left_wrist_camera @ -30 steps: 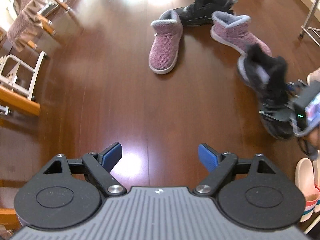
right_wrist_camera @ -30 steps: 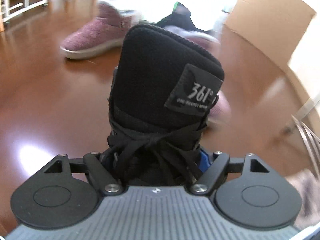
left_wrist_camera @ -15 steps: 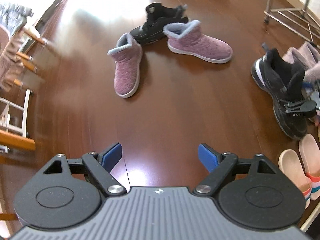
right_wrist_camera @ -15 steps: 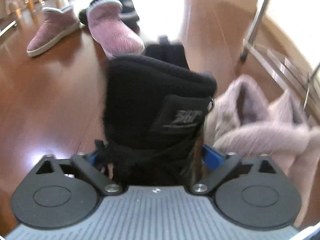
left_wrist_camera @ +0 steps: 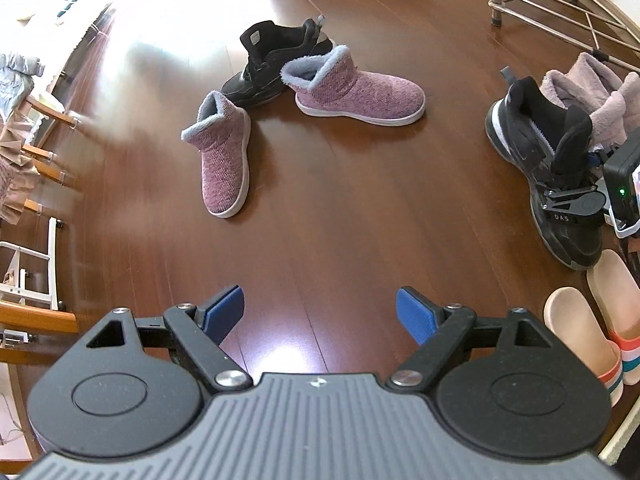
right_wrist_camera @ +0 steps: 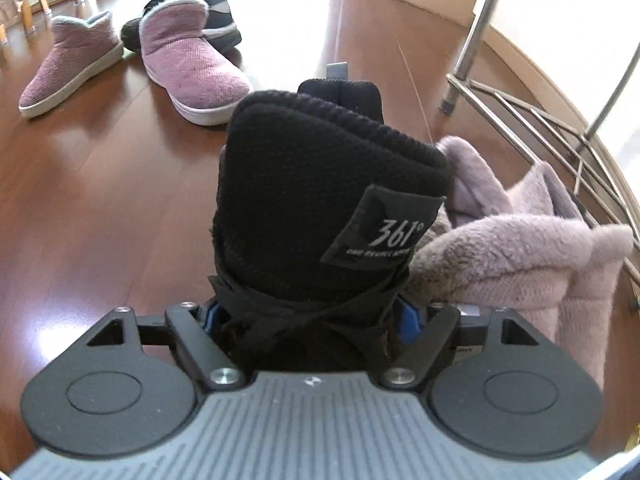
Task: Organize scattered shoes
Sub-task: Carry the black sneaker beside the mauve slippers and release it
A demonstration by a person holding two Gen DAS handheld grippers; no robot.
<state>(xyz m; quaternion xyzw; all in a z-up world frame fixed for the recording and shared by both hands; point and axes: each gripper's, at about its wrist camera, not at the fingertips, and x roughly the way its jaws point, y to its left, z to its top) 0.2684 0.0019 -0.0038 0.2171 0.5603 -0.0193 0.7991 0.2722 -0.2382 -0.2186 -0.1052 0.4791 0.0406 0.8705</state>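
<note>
Wooden floor; right gripper closing on black sneaker, soft tongue, laces; grip sides. Left gripper wide, empty.

L cam high over floor, R cam close, both see pink boots

My right tool has its blue pads almost buried behind the laces of the black sneaker, so I cannot tell whether they press on it. The sneaker's toe lies under my tool body. Right of it, the plush boots run past the edge. By my left tool, the sandals are cut off.
</note>
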